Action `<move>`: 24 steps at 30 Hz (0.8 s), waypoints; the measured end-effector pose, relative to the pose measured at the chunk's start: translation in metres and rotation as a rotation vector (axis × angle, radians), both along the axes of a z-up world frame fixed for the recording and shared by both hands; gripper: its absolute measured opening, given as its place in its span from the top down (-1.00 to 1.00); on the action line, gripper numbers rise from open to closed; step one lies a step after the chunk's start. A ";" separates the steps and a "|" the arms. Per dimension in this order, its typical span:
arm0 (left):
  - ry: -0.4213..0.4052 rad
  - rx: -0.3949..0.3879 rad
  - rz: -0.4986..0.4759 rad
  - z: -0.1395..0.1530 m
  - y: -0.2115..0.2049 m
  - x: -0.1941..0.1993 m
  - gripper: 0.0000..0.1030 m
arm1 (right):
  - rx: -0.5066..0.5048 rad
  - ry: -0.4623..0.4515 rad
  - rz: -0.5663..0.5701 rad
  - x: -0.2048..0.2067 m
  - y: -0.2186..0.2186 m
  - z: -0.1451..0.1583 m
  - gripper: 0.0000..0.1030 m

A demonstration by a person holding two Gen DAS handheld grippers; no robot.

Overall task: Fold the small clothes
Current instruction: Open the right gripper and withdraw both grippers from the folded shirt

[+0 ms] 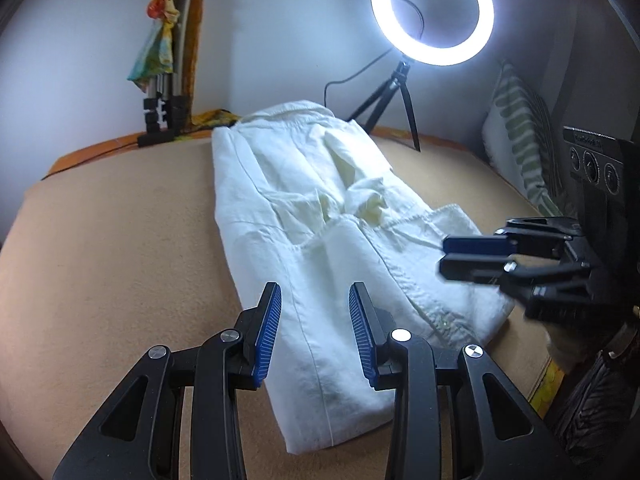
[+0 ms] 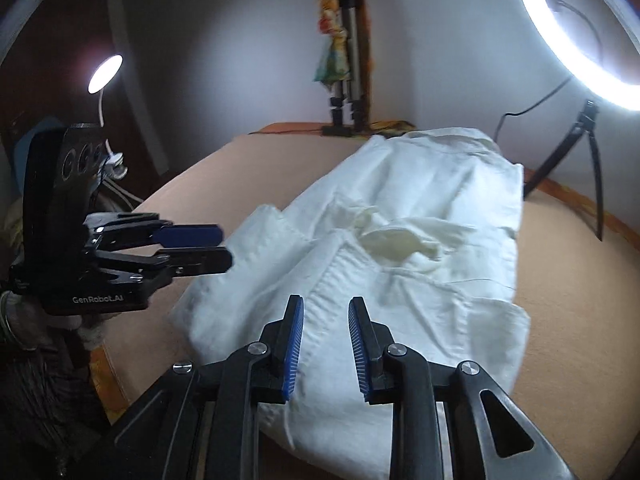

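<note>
A white garment (image 1: pixel 320 216), partly folded into a long rumpled strip with seams and a button edge showing, lies on the tan tabletop (image 1: pixel 120 248), running from the lower centre of the left wrist view up toward the wall; in the right wrist view the same garment (image 2: pixel 400 248) fills the centre and lower middle. The left claw (image 1: pixel 315 308) sits at the bottom of its own view, its blue-padded fingers spread apart above the near end of the cloth with nothing pinched between them. The right claw (image 2: pixel 326 320) hangs over the cloth in the same way, fingers parted and empty; it also shows at the right edge of the left wrist view. A lit ring light (image 1: pixel 432 12) on a small tripod stands in the upper right, a folded tripod (image 1: pixel 168 92) draped with colourful cloth at the upper left, and a striped pillow (image 1: pixel 516 136) at the right edge.
</note>
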State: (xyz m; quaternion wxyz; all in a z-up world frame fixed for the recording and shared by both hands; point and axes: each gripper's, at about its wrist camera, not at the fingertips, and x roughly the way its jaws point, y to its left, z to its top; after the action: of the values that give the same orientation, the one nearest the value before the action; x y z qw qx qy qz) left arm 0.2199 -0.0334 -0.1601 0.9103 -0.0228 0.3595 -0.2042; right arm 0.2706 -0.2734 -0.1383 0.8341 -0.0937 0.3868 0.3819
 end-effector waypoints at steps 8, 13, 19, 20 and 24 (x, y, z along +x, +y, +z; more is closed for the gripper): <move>0.075 0.135 0.083 -0.028 0.006 0.017 0.29 | -0.160 0.063 -0.094 0.029 0.013 -0.047 0.71; 0.064 0.153 0.088 -0.026 0.007 0.013 0.29 | -0.140 0.103 -0.131 0.034 -0.002 -0.047 0.71; -0.019 0.042 0.116 0.008 0.022 0.006 0.29 | 0.041 0.106 -0.142 0.024 -0.035 -0.009 0.37; -0.026 0.023 0.114 0.013 0.025 0.007 0.29 | 0.072 0.088 -0.153 0.022 -0.042 0.000 0.34; -0.011 -0.072 0.112 0.025 0.035 0.018 0.29 | 0.112 0.034 -0.211 0.031 -0.067 0.026 0.32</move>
State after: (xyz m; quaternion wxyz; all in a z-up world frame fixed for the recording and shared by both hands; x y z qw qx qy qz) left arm 0.2380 0.0016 -0.1349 0.9208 -0.0748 0.3450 -0.1658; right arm 0.3013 -0.3407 -0.1126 0.8669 0.0008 0.3869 0.3144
